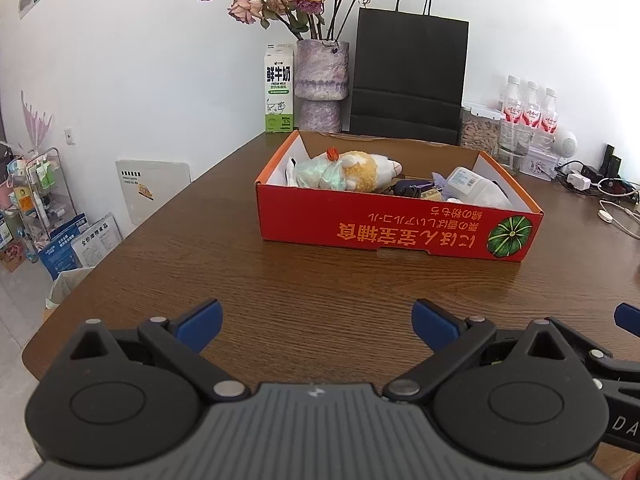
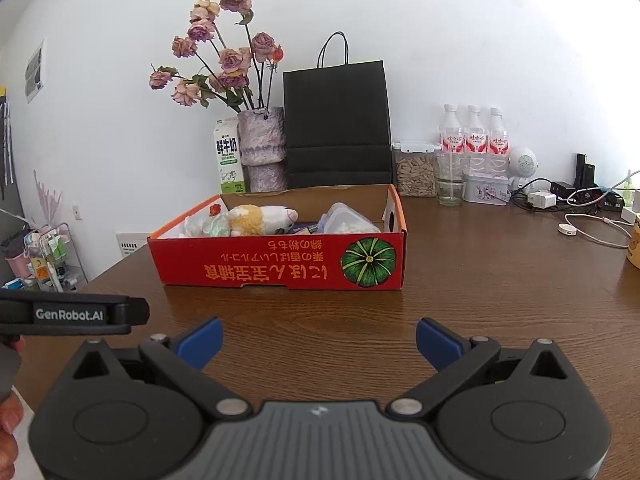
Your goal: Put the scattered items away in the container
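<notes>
Both tools hang back over bare desk [image 1: 312,280], short of the red box [image 1: 396,228]. Left gripper [image 1: 318,326]: fingers spread wide, nothing between them. Right gripper [image 2: 319,342]: same, released and empty. The box already holds the plush toy [image 1: 360,170], a white bottle [image 1: 476,186], a clear tub [image 2: 348,220] and smaller bits. No loose item shows on the wood in front of you. Judgement: gathering looks finished or nearly so. Next, sweep each side for strays before you call it done.
</notes>
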Demonstrator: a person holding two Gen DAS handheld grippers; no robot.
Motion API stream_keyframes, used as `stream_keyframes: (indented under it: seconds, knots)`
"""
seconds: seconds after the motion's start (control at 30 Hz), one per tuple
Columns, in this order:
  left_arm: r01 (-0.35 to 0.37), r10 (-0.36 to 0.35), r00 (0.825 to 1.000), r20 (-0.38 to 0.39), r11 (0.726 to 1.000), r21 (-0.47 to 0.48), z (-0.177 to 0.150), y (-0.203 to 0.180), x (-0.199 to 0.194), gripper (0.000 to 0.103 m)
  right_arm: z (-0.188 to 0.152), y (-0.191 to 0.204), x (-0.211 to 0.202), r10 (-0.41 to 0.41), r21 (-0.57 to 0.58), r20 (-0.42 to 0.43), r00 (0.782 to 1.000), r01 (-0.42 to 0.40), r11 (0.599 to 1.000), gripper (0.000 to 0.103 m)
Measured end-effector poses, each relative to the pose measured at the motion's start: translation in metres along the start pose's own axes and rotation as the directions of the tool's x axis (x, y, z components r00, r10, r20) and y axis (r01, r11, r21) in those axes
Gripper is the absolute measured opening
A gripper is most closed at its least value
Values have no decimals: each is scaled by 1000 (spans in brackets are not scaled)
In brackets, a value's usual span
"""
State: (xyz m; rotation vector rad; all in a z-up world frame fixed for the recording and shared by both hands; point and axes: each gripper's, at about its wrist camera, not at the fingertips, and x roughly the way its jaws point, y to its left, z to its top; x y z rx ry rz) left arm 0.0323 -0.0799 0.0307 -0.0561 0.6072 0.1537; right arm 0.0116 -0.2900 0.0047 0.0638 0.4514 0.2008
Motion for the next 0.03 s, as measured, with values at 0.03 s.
stream_keyframes:
  seconds: [0.03]
  knots:
    - [0, 0, 1000, -5, 1000, -2, 0, 0, 0, 103, 0, -1, 0, 0, 2, 0, 1000, 0, 1000, 103]
